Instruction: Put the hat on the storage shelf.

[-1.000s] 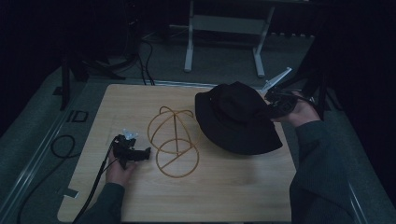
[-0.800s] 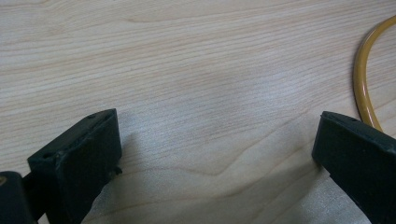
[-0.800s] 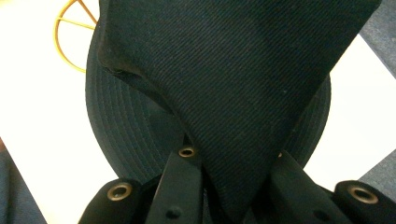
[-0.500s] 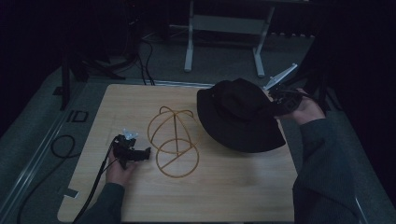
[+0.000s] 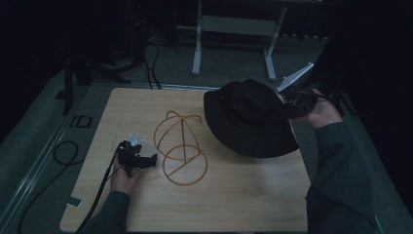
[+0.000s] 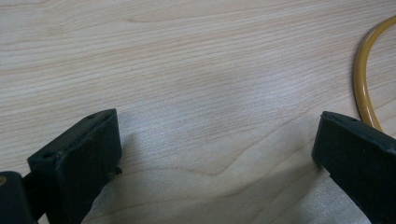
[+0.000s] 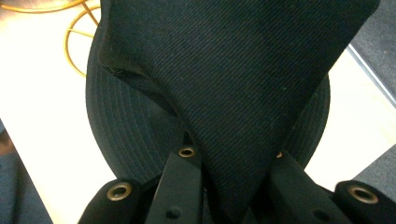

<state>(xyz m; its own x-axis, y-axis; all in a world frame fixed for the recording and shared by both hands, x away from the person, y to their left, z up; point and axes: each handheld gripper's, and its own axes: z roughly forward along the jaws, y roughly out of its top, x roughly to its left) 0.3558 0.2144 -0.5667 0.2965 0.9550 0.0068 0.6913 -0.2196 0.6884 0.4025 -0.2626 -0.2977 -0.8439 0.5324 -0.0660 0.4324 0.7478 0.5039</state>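
A black bucket hat (image 5: 248, 117) hangs tilted over the right side of the wooden table (image 5: 234, 204), its brim low near the surface. My right gripper (image 5: 292, 105) is shut on the hat's crown fabric at its right edge. In the right gripper view the cloth (image 7: 233, 70) is pinched between the jaws of the right gripper (image 7: 233, 186). A yellow wire dome stand (image 5: 182, 146) sits at the table's middle, just left of the hat. My left gripper (image 5: 151, 160) rests low on the table by the stand's left side. The left gripper (image 6: 215, 154) is open over bare wood, with the wire ring (image 6: 362, 88) beside its right jaw.
A black cable (image 5: 102, 180) trails from the left gripper toward the table's near left corner. A grey metal frame (image 5: 234, 29) stands on the floor beyond the far edge. The near half of the table is bare wood.
The right hand has drifted slightly up and away with the hat still pinched. The left gripper and the wire stand have stayed in place.
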